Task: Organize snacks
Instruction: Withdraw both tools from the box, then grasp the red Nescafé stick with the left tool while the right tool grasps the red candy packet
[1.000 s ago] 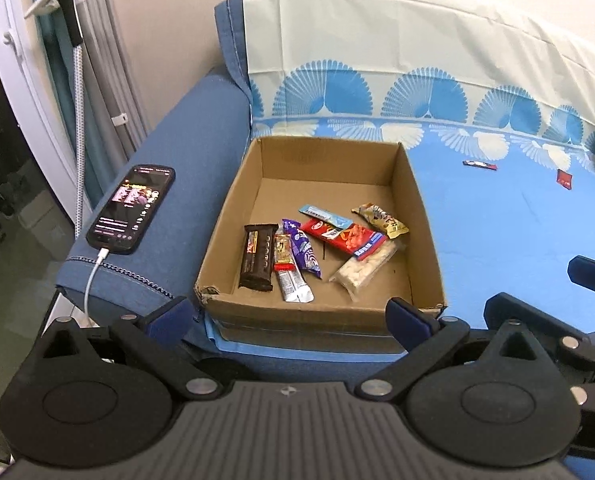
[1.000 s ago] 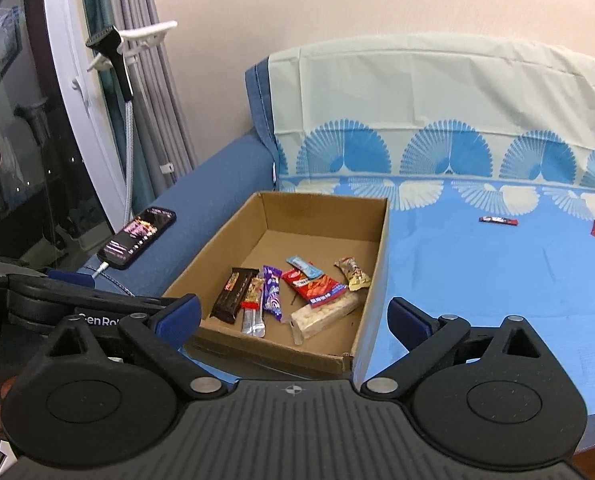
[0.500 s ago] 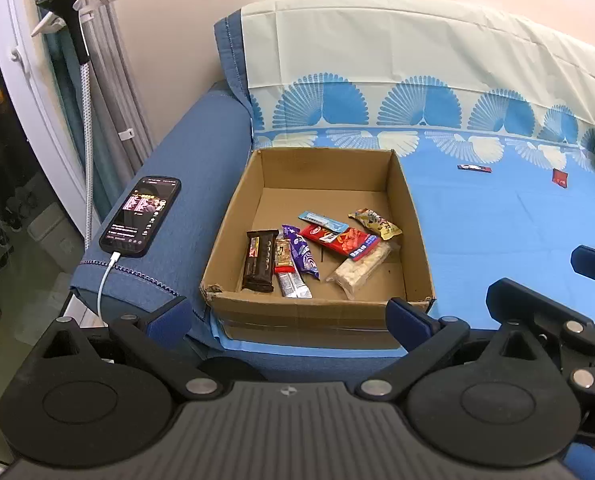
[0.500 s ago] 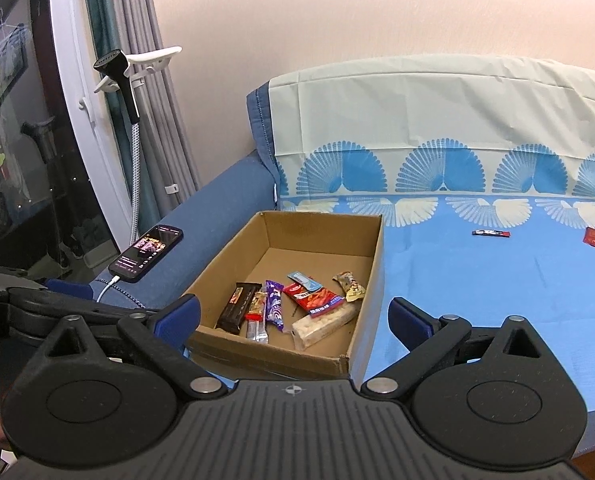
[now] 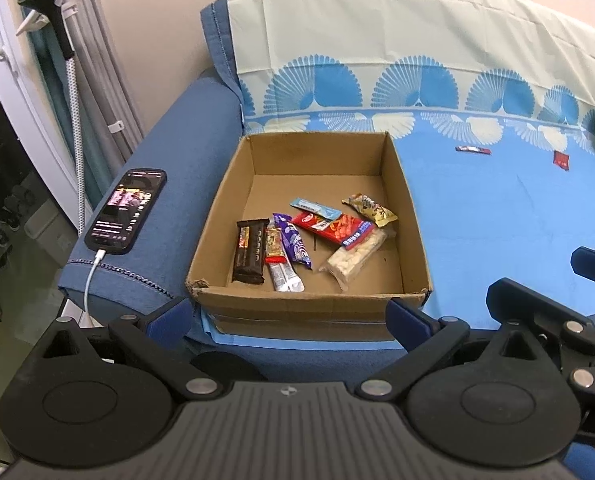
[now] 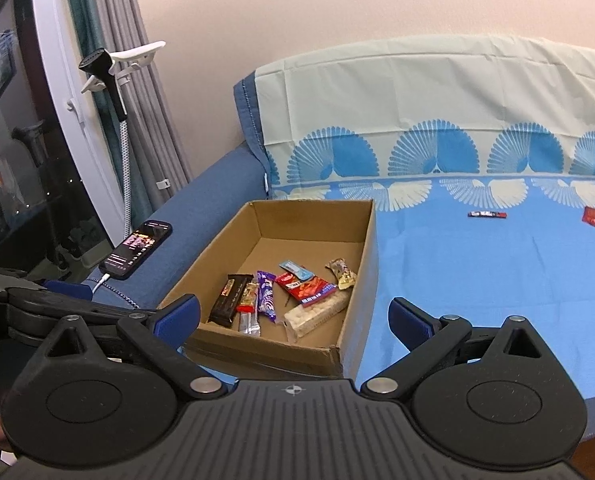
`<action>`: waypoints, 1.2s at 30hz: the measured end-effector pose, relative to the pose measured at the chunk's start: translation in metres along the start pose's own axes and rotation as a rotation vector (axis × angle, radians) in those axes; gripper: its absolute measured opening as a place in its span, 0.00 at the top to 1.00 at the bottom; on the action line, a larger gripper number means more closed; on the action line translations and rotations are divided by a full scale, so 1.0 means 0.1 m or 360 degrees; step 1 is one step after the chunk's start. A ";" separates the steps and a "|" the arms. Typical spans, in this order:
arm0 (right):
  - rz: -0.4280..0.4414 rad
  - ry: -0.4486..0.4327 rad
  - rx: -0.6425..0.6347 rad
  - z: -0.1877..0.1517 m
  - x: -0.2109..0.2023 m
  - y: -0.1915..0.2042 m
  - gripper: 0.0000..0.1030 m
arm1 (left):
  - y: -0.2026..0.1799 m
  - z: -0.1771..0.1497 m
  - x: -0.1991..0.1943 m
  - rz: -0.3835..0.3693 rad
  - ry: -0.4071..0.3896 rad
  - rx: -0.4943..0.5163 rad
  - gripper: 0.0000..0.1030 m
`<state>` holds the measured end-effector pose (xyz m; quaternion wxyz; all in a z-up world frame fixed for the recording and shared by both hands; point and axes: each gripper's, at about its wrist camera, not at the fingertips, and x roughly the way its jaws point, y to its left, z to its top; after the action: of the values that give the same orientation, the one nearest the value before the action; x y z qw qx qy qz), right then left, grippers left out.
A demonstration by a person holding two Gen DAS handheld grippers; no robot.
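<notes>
Cardboard box (image 5: 217,216) at sofa's left end holds seven snacks; dark bar (image 5: 473,149), red packet (image 5: 561,159) loose near backrest. Left tongs (image 5: 287,314), right tongs (image 6: 293,318) wide, empty.

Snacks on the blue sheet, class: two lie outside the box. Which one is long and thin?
The dark stick snack, lying flat nearer the cardboard box. The other stray, the small red packet, is short and squarish, farther right.
</notes>
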<state>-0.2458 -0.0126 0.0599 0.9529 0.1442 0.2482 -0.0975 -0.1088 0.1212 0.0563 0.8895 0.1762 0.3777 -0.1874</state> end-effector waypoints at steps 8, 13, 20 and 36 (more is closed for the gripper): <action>-0.0025 0.0055 0.0117 -0.02 0.15 -0.32 0.02 | -0.30 0.14 0.24 -0.0025 0.0088 0.0097 0.00; -0.0092 0.0083 0.0217 -0.04 0.20 -0.63 0.02 | -0.59 0.27 0.40 -0.0074 0.0140 0.0176 0.00; -0.0259 0.0082 0.0353 -0.02 0.25 -1.21 0.01 | -1.11 0.52 0.67 -0.0178 0.0199 0.0318 0.00; -0.0867 0.0023 0.0535 0.34 0.98 -3.36 0.01 | -2.87 1.74 2.37 -0.0446 0.0195 0.0736 0.00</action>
<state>-0.2333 -0.3506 -0.0367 0.8528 0.2287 0.2649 -0.3876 0.0149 -0.2545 -0.0546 0.7666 0.3317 0.3986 -0.3788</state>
